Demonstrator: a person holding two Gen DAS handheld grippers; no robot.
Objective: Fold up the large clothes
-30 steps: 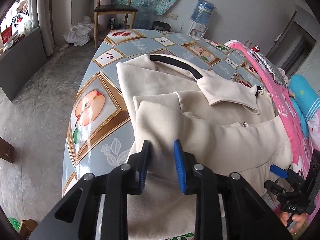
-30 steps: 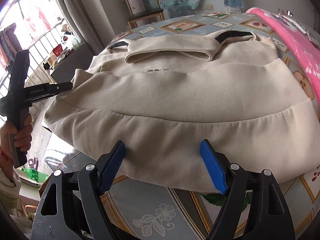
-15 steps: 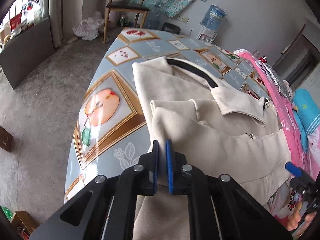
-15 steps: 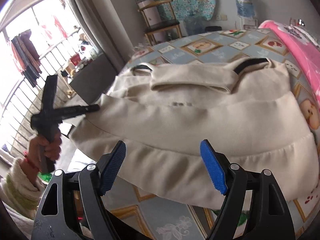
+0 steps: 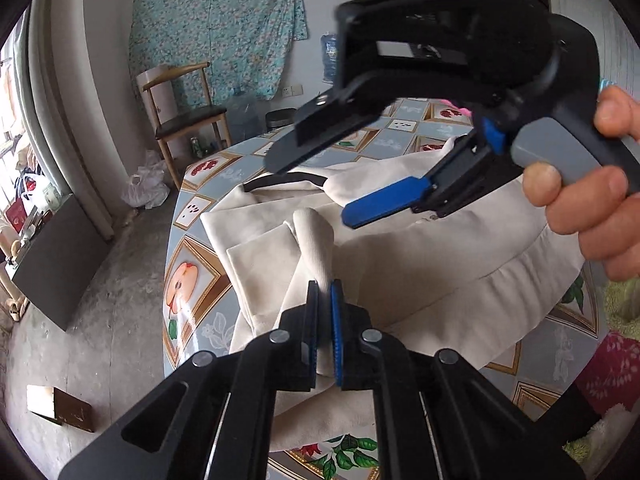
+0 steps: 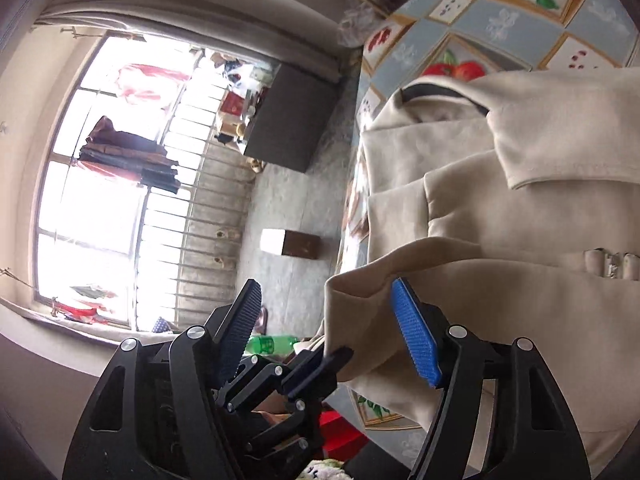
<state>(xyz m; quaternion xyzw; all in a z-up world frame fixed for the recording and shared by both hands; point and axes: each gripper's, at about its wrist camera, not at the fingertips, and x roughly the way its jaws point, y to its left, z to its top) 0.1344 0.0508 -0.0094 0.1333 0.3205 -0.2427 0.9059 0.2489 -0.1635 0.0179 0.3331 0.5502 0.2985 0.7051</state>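
A cream jacket (image 5: 440,280) with a black-lined collar (image 5: 288,179) lies folded on the fruit-patterned table (image 5: 192,216). My left gripper (image 5: 324,296) is shut on a raised fold at the jacket's near left corner. Above it, held by a hand (image 5: 580,208), hovers my right gripper (image 5: 316,188), turned on its side. In the right wrist view the lifted jacket corner (image 6: 352,292) stands between the jaws of the right gripper (image 6: 328,328), which are closing; the pads do not press on it. The left gripper (image 6: 332,362) shows there too, pinching the cloth just below.
A wooden chair (image 5: 180,120) and a water jug (image 5: 244,116) stand beyond the table's far end. A dark cabinet (image 5: 60,256) and a small box (image 5: 60,404) sit on the concrete floor at left. A barred window (image 6: 120,184) lights the room.
The left gripper shut on the jacket's edge and lifted it. The right gripper left the hem, swung across to the left, rolled onto its side and now brackets the raised corner.
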